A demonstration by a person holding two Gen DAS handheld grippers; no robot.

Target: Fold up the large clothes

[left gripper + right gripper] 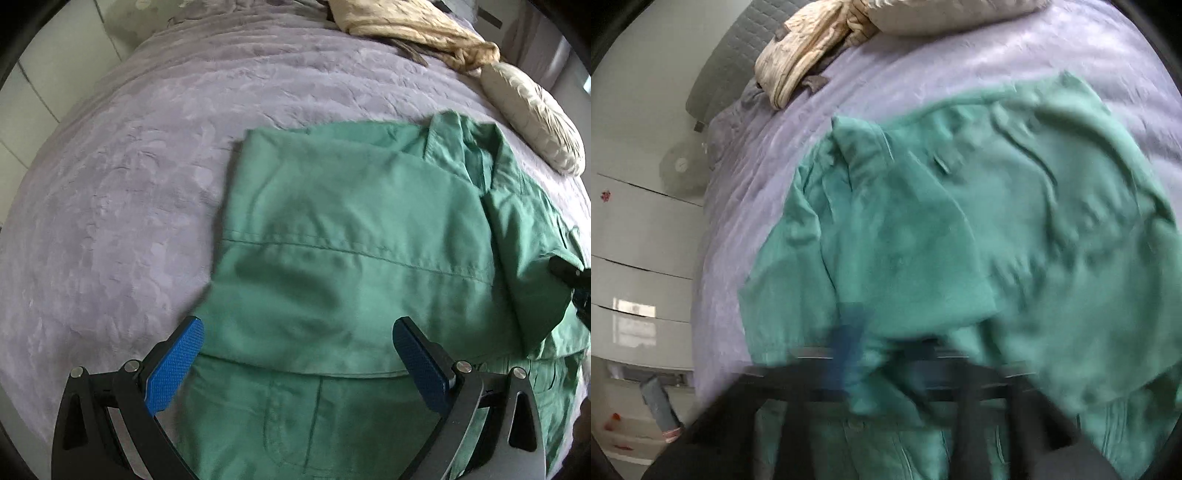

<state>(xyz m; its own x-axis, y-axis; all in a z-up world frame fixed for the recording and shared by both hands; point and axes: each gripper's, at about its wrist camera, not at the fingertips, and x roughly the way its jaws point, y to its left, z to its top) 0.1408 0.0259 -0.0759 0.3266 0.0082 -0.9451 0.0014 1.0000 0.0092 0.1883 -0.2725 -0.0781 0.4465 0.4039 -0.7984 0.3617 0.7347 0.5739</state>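
A large green shirt (351,229) lies partly folded on the purple bedspread (129,166), collar toward the far right. My left gripper (297,332) hovers over its near part, jaws wide apart, blue pads (177,365) touching nothing. In the right wrist view the same shirt (1015,229) is rumpled and fills the middle. My right gripper (882,354) is smeared by motion blur, and a bunch of green cloth sits at its blurred blue fingers (846,347). Whether they press on the cloth cannot be made out. A black part of the right gripper (569,273) shows at the shirt's right side.
A crumpled beige cloth (413,33) and a pale pillow (535,122) lie at the far side of the bed. White drawers (639,258) and a small fan (681,166) stand left of the bed (746,177). Bare bedspread stretches left of the shirt.
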